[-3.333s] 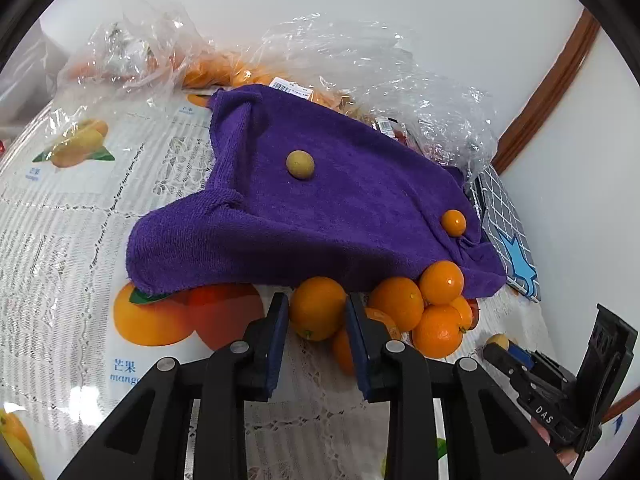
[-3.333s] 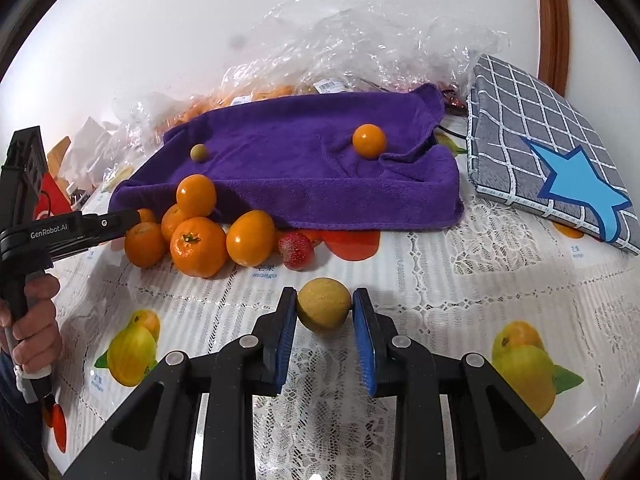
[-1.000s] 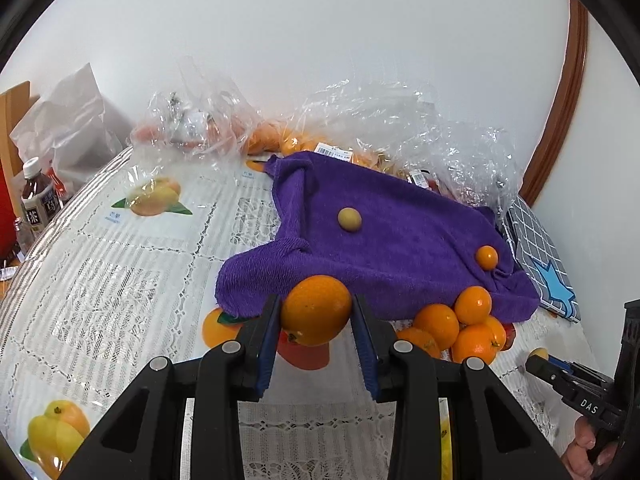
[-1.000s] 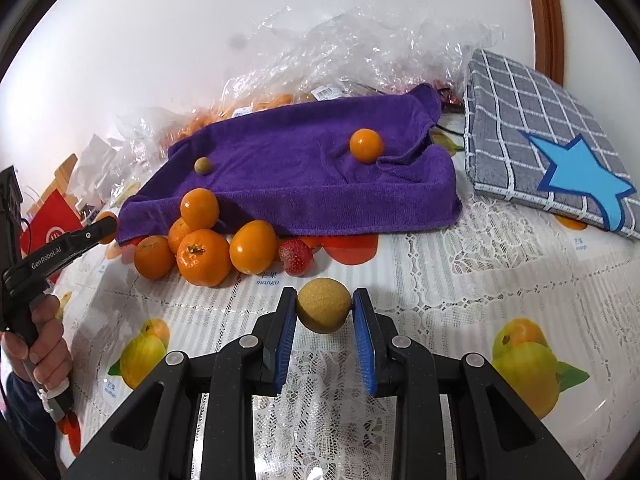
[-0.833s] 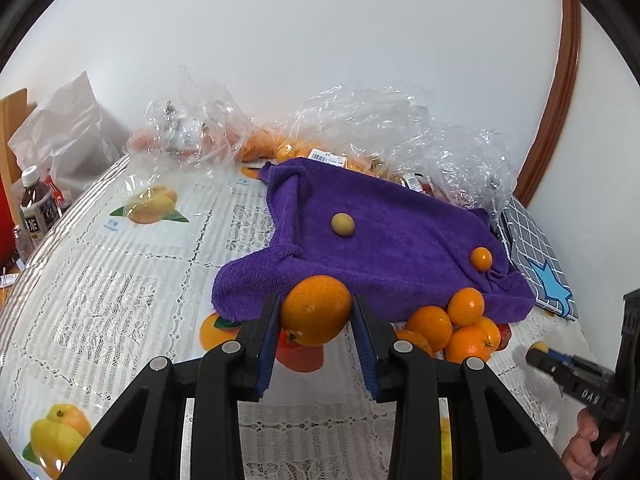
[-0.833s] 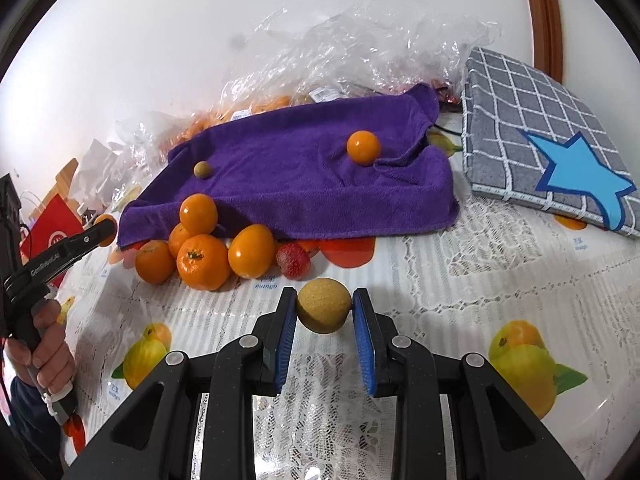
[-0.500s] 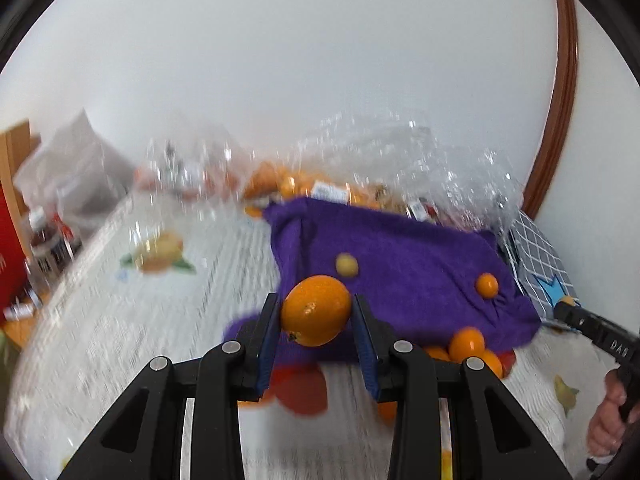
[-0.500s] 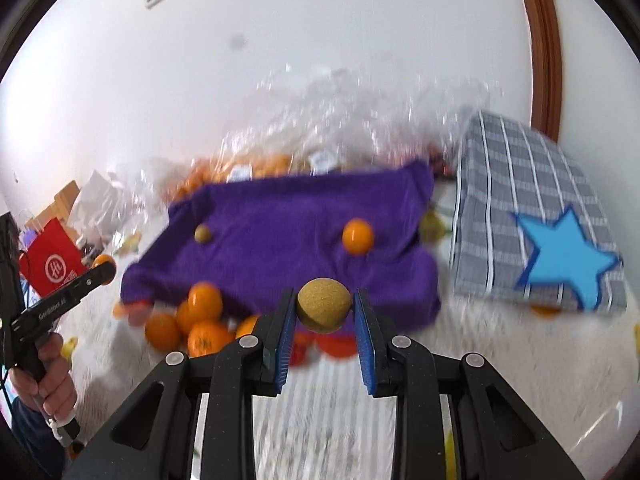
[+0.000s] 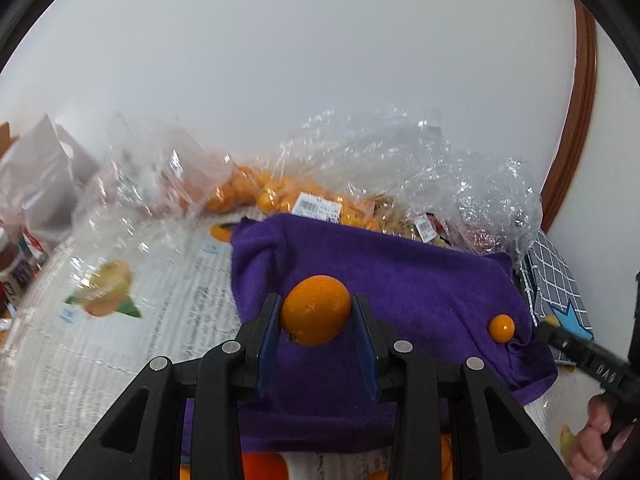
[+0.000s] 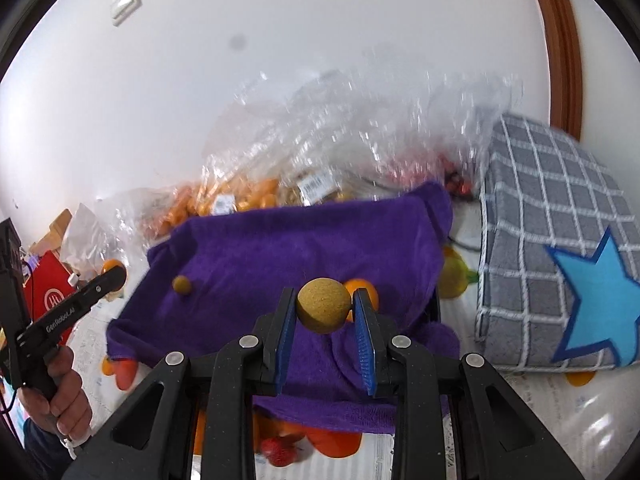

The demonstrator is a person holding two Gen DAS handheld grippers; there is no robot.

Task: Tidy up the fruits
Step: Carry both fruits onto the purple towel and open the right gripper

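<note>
My left gripper (image 9: 316,312) is shut on an orange (image 9: 315,309) and holds it in the air over the purple towel (image 9: 400,280). My right gripper (image 10: 324,312) is shut on a dull yellow round fruit (image 10: 323,310), also above the purple towel (image 10: 280,256). A small orange fruit (image 9: 501,327) lies on the towel at its right; in the right wrist view it (image 10: 365,288) is partly hidden behind the held fruit. A small olive-yellow fruit (image 10: 182,284) lies on the towel's left. Oranges (image 10: 332,444) and a strawberry (image 10: 280,453) lie on the table below the towel's front edge.
Clear plastic bags (image 9: 380,168) with more oranges (image 9: 248,192) lie behind the towel. A grey checked cushion with a blue star (image 10: 560,280) is to the right. A red box (image 10: 48,292) and a bottle (image 9: 12,268) stand at the far left. The table has a lace cloth (image 9: 120,340).
Both grippers have risen and moved forward over the towel, each still holding its fruit. The pile of oranges has dropped to the bottom of both views.
</note>
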